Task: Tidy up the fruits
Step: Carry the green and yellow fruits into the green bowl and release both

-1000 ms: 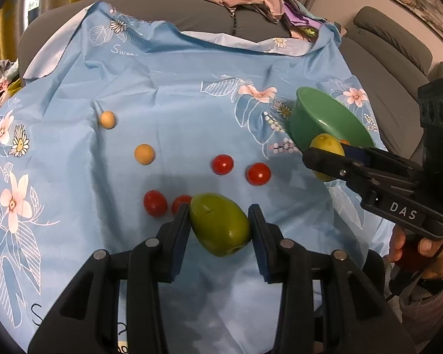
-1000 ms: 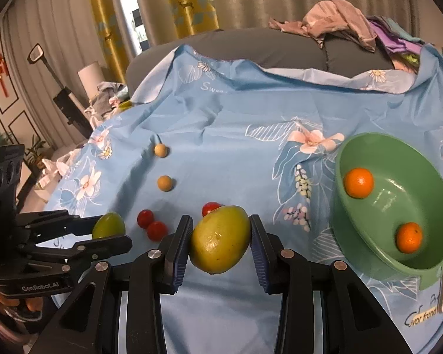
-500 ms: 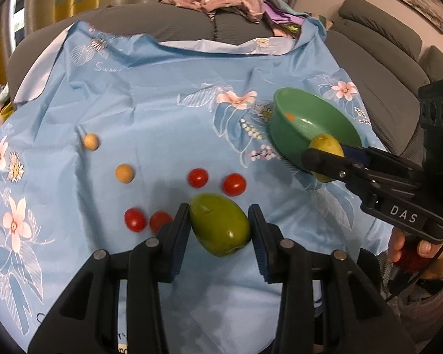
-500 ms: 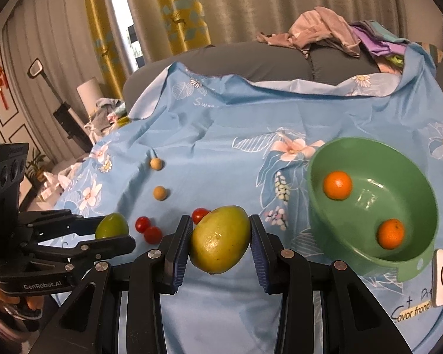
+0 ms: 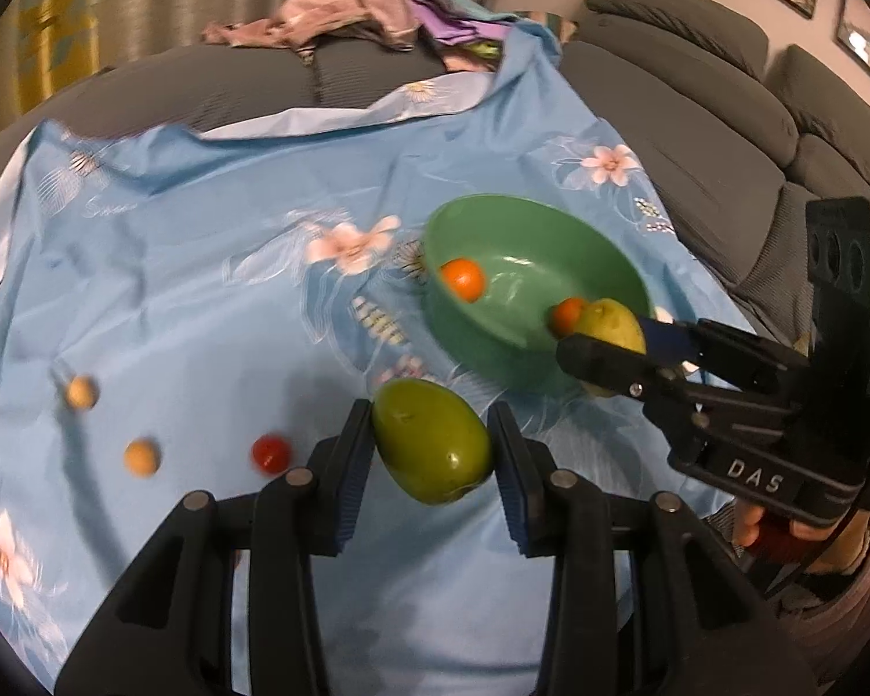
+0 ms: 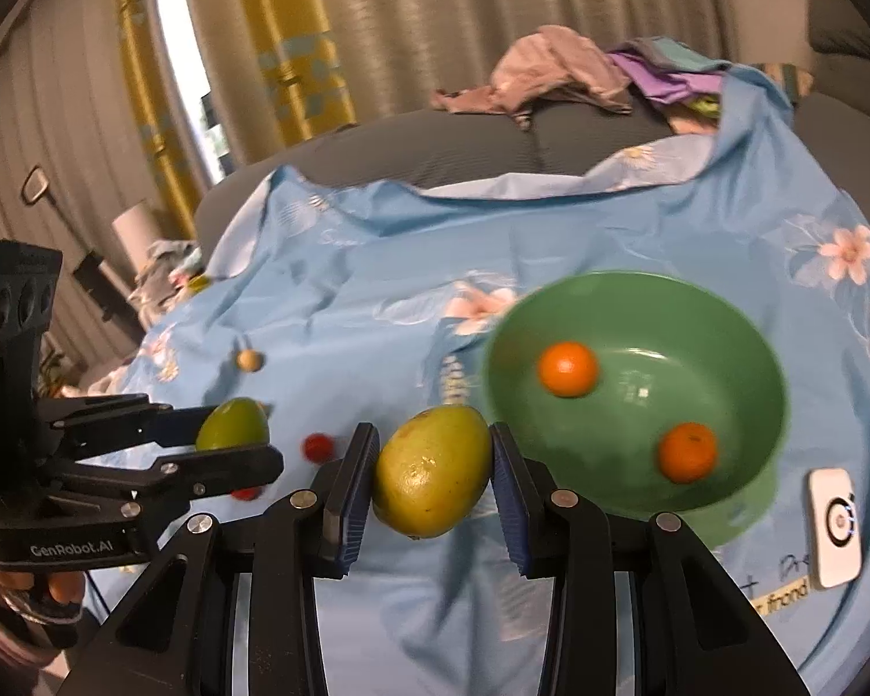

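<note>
My left gripper (image 5: pixel 432 452) is shut on a green mango (image 5: pixel 432 448), held above the blue cloth just left of the green bowl (image 5: pixel 493 226). My right gripper (image 6: pixel 433 472) is shut on a yellow-green mango (image 6: pixel 432 472), near the green bowl's (image 6: pixel 742 319) left rim. Two oranges (image 6: pixel 568 368) (image 6: pixel 687 452) lie in the bowl. In the left wrist view the right gripper (image 5: pixel 609 342) carries its mango (image 5: pixel 612 322) over the bowl's near rim. In the right wrist view the left gripper (image 6: pixel 232 435) shows at the left with its green mango (image 6: pixel 232 426).
A red cherry tomato (image 5: pixel 271 452) and two small tan fruits (image 5: pixel 142 456) (image 5: pixel 81 391) lie on the flowered blue cloth (image 5: pixel 203 290). A white device (image 6: pixel 835 525) rests right of the bowl. Piled clothes (image 5: pixel 342 11) sit on the grey sofa behind.
Both grippers have moved right toward the bowl, each still carrying its mango. The bowl now looks larger and closer, and the tomatoes have slid left in both views.
</note>
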The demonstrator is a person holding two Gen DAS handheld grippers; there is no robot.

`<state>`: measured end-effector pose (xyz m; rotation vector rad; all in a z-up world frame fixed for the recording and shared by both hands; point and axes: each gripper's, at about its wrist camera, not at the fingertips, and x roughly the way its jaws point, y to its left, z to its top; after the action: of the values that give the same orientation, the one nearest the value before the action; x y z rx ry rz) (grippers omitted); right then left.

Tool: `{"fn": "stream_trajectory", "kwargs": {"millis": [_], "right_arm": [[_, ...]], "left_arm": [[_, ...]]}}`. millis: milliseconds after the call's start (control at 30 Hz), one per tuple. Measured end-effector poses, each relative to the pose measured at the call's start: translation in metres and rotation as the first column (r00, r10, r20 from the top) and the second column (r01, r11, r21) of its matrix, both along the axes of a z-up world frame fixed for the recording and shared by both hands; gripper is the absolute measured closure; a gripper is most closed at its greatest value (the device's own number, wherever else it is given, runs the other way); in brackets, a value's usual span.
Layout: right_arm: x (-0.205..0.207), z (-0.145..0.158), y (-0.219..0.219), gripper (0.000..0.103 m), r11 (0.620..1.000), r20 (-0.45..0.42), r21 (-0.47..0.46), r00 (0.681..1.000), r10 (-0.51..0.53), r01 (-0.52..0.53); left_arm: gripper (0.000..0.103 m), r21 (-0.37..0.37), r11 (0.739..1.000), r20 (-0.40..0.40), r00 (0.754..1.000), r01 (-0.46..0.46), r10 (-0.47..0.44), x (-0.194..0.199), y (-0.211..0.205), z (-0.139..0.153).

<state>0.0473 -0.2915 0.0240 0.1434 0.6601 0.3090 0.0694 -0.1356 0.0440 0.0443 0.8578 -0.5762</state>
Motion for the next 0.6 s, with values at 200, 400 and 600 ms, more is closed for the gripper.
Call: {"fn": "stream_trajectory", "kwargs": {"millis": [200, 400, 600], "right_arm": [[0.005, -0.009, -0.038, 0.063, 0.995, -0.013, 0.023, 0.995, -0.099, 0.099], [0.017, -0.019, -0.064, 0.063, 0.986, -0.030, 0.021, 0.986, -0.163, 0.164], [0.025, -0.030, -0.069, 0.063, 0.984, -0.037, -0.031, 0.984, -0.177, 0.176]], "left_arm": [[0.063, 0.003, 0.997, 0.011, 0.997, 0.077, -0.077, 0.021, -0.044, 0.000], [0.063, 0.014, 0.993, 0.007, 0.993, 0.115, -0.115, 0.050, -0.084, -0.015], [0.063, 0.052, 0.992, -0.019, 0.993, 0.116, -0.115, 0.065, -0.097, -0.033]]}}
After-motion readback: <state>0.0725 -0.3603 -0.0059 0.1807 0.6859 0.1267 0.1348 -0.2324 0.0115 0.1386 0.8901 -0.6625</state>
